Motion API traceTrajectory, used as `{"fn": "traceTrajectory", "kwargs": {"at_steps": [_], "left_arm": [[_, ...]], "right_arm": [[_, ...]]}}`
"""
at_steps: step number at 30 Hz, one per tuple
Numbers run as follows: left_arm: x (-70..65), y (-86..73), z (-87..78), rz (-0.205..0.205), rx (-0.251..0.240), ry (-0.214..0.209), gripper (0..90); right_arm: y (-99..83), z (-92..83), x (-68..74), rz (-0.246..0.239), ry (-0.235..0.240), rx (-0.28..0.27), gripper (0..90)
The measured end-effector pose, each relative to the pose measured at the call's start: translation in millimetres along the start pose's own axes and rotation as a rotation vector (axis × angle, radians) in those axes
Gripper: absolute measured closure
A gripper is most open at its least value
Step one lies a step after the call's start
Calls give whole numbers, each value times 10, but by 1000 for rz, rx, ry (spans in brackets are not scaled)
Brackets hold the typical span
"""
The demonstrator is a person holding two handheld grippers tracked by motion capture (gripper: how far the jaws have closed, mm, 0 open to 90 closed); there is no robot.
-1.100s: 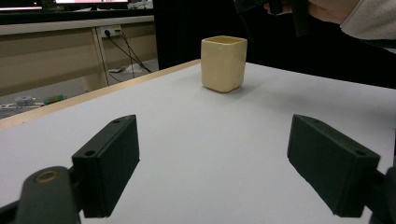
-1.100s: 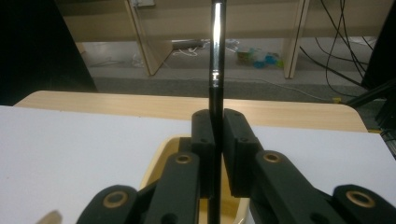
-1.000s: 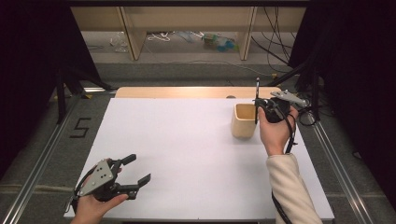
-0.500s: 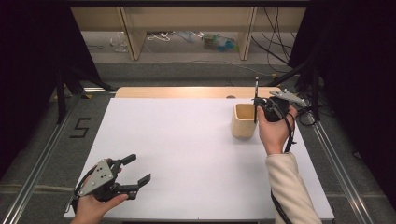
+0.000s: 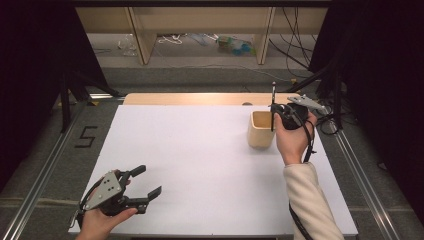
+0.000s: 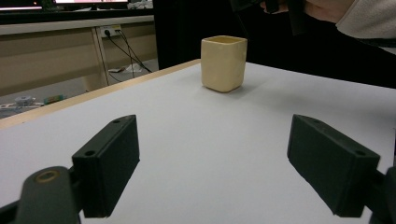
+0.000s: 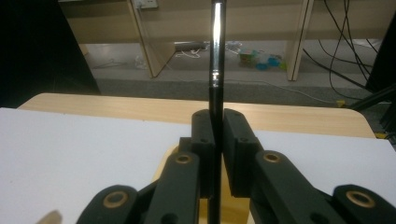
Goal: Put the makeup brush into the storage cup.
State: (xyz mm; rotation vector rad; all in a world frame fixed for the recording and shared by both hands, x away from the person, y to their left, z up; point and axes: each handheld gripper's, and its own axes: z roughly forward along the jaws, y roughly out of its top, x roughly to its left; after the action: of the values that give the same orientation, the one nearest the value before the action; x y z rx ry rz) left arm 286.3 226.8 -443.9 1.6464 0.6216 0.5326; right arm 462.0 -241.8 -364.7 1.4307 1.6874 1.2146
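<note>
Nothing has shifted since the earlier frames: both hands sit where they were, and the cup stands on the same spot.

Over the far right part of the white table [image 5: 210,165], the right gripper [image 5: 273,111] holds a thin black pen [image 5: 273,107] pinched between its jaws, which are closed tight on its barrel. The pen stands upright, its long axis running straight up and down. One end rises above the gripper; the other end reaches down at the right side of the cup [image 5: 261,129], by its rim. Whether that lower end is inside the cup or just over the rim cannot be told from the high view. In the right gripper view the pen [image 7: 215,93] runs up the middle between the two black jaws, with a shiny silver section in its upper part, and the cup's pale rim [image 7: 164,165] shows just below the jaws.

The cup is a pale yellow, squarish one, standing upright with its mouth open to the top. In the left gripper view the cup [image 6: 223,63] stands well off on the table; what lies inside cannot be seen.

At the near left corner of the table, the left gripper [image 5: 145,182] is held low in the person's hand, its jaws spread wide with nothing between them, pointing across the table toward the right.
</note>
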Motion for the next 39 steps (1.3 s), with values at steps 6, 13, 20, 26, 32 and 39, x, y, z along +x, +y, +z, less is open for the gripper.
{"fn": "traceTrajectory", "kwargs": {"at_steps": [6, 13, 20, 26, 32, 39], "left_arm": [[0, -1, 0, 0, 1, 0, 167], [0, 0, 0, 1, 1, 1, 167], [1, -1, -1, 1, 1, 1, 166], [0, 0, -1, 1, 1, 1, 167], [1, 1, 0, 1, -3, -1, 166], [2, -2, 7, -1, -10, -5, 167]], "right_arm": [[2, 15, 6, -3, 3, 2, 841], [9, 31, 13, -10, 5, -2, 841], [16, 46, 22, -10, 6, -4, 841], [24, 47, 28, -3, 11, 0, 841], [19, 65, 30, -13, 8, -3, 841], [31, 73, 44, -7, 11, -3, 841]]}}
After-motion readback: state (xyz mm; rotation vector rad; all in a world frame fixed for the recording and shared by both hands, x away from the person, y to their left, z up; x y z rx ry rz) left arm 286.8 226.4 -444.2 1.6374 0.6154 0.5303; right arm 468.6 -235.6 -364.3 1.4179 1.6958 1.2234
